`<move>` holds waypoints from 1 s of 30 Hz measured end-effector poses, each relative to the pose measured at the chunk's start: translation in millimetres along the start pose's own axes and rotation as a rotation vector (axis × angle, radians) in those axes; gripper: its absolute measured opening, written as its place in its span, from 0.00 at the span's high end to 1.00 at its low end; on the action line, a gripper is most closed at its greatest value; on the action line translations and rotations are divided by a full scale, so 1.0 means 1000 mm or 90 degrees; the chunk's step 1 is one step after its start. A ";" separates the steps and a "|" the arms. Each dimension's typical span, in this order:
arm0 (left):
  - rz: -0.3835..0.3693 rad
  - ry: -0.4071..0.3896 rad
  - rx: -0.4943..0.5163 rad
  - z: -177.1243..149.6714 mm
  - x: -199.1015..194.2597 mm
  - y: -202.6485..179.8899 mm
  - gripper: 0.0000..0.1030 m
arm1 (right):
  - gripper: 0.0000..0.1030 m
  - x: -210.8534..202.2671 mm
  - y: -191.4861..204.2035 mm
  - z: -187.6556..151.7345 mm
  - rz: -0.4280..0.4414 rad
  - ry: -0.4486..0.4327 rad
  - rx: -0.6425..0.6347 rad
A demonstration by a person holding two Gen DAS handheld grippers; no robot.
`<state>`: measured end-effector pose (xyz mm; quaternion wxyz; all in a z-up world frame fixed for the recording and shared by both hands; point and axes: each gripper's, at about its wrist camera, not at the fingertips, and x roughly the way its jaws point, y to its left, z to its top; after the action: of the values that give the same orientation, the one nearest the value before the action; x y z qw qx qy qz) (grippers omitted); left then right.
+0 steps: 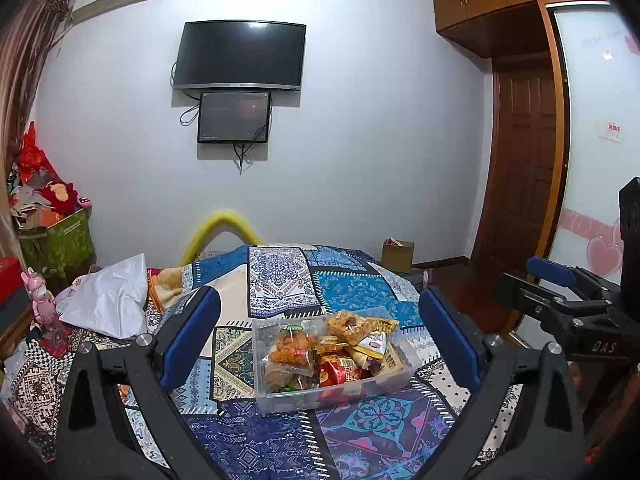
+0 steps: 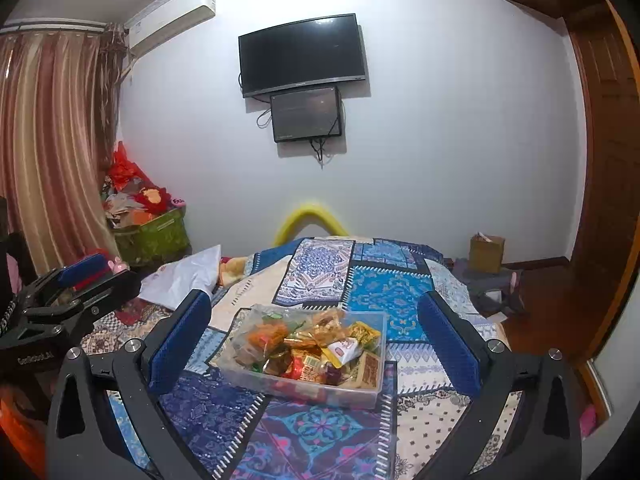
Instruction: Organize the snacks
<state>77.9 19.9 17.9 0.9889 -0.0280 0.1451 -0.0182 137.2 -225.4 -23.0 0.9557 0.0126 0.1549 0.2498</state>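
Left wrist view: the left gripper [image 1: 320, 344] has its fingers wide apart, holding nothing, above the clear box [image 1: 344, 394] heaped with snacks [image 1: 320, 352] in the middle of the bed [image 1: 280, 276]. Right wrist view: the right gripper [image 2: 314, 344] is wide apart and empty too. A bump could tip the full box on the soft bed, and the top packets may slide out.

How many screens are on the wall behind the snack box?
2. A large dark television is mounted high on the wall, and a smaller screen hangs directly below it, touching its lower edge. Neither is hidden; both appear in both wrist views.
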 end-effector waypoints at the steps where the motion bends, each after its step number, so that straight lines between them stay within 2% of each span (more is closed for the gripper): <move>1: 0.002 0.001 0.001 0.000 0.001 0.000 0.02 | 0.00 0.000 0.001 0.000 0.001 0.000 -0.002; 30: 0.000 0.004 0.004 -0.004 0.001 -0.003 0.02 | 0.00 -0.003 0.000 -0.005 0.011 0.005 0.000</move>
<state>77.2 16.7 14.2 0.9885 -0.0248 0.1482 -0.0186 132.9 -227.1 -26.9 0.9530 0.0131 0.1586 0.2580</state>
